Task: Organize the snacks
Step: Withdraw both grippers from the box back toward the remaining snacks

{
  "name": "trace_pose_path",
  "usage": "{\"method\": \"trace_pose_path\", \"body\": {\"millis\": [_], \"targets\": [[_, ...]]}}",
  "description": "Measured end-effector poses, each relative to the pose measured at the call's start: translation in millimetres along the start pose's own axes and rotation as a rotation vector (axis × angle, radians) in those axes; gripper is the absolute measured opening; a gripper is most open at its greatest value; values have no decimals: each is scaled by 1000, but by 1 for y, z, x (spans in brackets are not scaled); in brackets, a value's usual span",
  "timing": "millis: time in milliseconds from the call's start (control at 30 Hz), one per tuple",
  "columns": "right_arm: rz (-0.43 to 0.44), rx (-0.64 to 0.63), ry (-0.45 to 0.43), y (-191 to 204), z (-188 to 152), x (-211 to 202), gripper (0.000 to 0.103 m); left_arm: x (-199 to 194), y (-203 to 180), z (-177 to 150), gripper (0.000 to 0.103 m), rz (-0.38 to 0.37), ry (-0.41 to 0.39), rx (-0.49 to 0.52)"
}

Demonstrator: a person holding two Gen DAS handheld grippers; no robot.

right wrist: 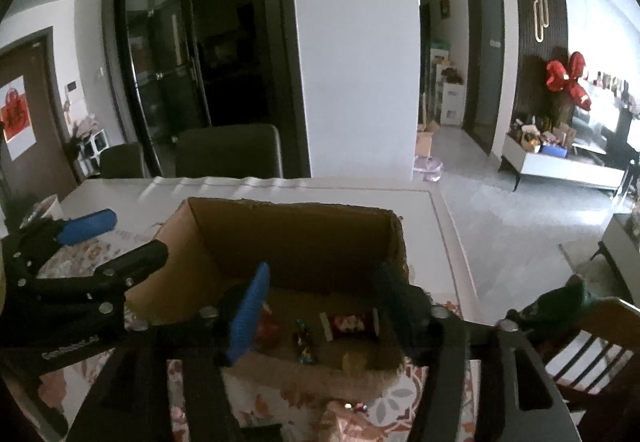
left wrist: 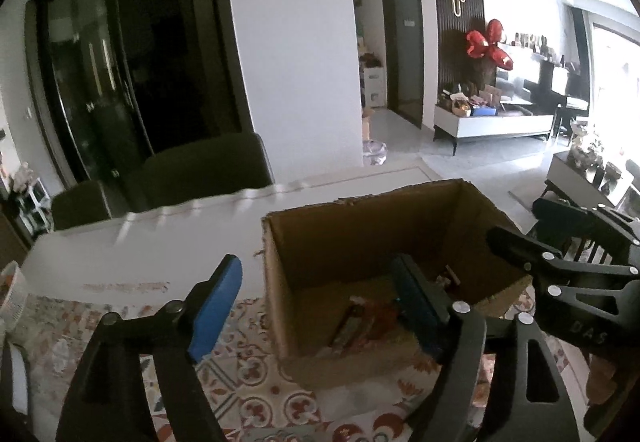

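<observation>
My left gripper [left wrist: 316,306] is spread wide and grasps nothing; its right finger reaches over the near wall of the cardboard box [left wrist: 360,238], its left finger stays outside above the patterned tablecloth [left wrist: 256,386]. My right gripper [right wrist: 320,306] is also released, both fingers hanging over the box's open top. Between my right fingers, on the box floor, lie 3 snacks: a red packet [right wrist: 354,324], a dark wrapper [right wrist: 304,342] and another red one [right wrist: 269,330] just beside the left pad.
</observation>
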State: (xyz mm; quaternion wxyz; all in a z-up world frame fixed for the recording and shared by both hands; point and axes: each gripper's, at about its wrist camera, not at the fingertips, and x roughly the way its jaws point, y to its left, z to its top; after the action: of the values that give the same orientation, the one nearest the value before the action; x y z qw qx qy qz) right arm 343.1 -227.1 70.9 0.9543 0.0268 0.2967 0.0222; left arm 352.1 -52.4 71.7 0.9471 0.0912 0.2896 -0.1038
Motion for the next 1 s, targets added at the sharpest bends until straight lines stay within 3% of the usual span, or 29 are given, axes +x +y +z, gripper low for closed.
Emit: {"method": "trace_pose_path", "body": {"millis": [167, 600, 1000], "targets": [[-14, -18, -28, 10, -8, -24, 73, -28, 5, -6, 88, 28, -49, 19], [35, -8, -22, 33, -37, -61, 72, -81, 15, -33, 88, 68, -113, 29], [58, 21, 57, 42, -79, -65, 73, -88, 13, -77, 88, 40, -54, 78]]}}
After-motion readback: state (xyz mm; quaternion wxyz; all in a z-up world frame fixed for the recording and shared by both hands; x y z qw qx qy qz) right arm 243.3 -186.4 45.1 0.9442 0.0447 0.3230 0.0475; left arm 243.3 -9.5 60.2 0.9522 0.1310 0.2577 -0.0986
